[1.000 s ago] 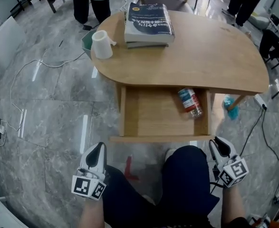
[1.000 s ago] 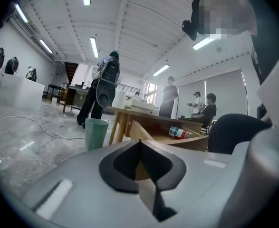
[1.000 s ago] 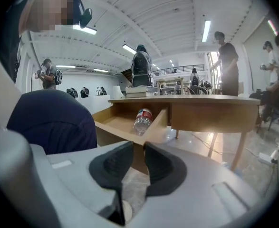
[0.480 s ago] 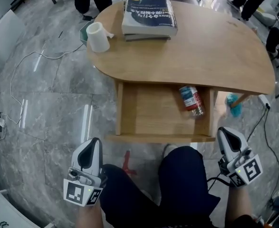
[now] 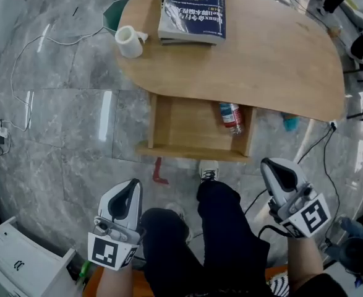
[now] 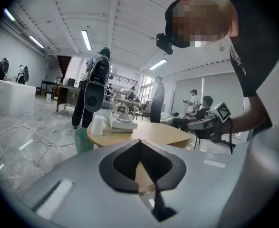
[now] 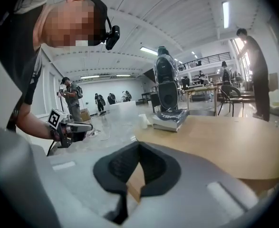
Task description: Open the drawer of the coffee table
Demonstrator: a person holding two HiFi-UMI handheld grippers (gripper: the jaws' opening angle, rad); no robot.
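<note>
Open drawer (image 5: 181, 129) well ahead, between left claw (image 5: 130, 189) and right claw (image 5: 274, 167)

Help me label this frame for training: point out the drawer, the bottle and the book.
drawer (image 5: 180, 129), head view, on its bare wooden floor.
bottle (image 5: 231, 117), head view, on its labelled middle.
book (image 5: 192, 8), head view, on the top cover.
</note>
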